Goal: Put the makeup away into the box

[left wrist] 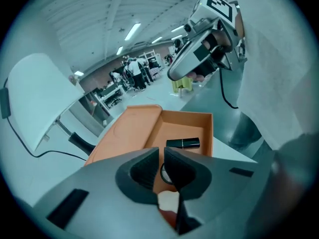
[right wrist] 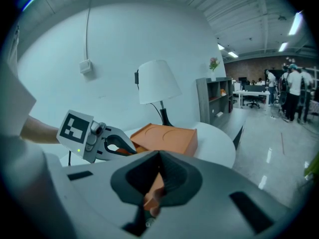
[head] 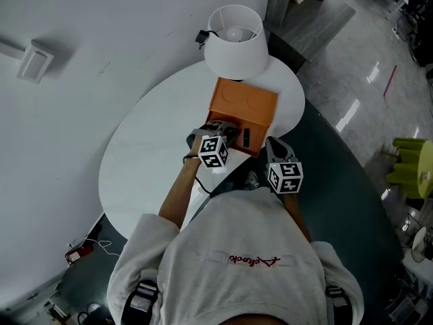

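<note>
Here, a black makeup tube lies inside the open orange box on the white counter. The left claw, pressed almost together on nothing, hovers over the box's near edge. The right claw, pressed together, hangs near, at the box's right.

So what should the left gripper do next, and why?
Probably lift the left gripper up clear of the open orange rectangular box: its fingers are together with nothing between them, and the small black makeup tube already lies inside.
</note>
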`<state>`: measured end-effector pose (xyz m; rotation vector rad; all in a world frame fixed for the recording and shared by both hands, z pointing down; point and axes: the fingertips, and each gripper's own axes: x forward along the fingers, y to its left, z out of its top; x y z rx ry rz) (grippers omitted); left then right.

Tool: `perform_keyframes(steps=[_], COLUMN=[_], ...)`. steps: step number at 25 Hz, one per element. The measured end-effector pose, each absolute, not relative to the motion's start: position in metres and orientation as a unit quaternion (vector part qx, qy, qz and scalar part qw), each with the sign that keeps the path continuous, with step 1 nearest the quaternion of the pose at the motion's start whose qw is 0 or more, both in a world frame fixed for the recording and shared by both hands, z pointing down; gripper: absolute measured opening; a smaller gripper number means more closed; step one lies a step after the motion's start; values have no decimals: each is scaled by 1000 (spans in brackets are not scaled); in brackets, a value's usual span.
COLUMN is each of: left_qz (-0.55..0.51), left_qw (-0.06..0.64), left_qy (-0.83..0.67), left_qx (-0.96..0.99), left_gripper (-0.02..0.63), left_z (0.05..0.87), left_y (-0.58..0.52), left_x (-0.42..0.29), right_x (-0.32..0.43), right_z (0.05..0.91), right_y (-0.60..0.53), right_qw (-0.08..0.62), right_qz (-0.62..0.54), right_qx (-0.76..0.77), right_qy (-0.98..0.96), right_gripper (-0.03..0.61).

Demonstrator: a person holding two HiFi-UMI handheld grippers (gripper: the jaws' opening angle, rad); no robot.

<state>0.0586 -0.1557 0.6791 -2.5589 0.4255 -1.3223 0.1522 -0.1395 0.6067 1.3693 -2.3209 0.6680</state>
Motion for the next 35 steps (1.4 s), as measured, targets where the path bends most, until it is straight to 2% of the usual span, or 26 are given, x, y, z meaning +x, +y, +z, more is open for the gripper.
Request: perform_keyframes(steps=[3,10,17,21,25,35], left_qz=[-451,-402,-171,-33,2,-22], left_qw=[119,68,-118,-185,-175,-142], left_qy=[138,175,315,381,408,430], left_qx=[-874,-896,-926,-905,-896,-891], left_gripper=[15,9,9,9,9,9], left_z=[676,657,593,555,534,524], left_y=[-147,-140,-165,-173,-166,-146], left_x=[63,73,62,47,44,48], right_x=[152,155,153,152,151,153], right_z=[603,597,587,581,576,548], right_y=[-136,-128,-132,-133,-134,-132], right_qw=[179,175,164,156,151,131], right_qz=[232,224,210,203,194,159], right_qx=[484,482,479,477,471,465], right_qy=[-825,-829,-837,-841,-847,-861], right_gripper=[20,20,20,20,20,18])
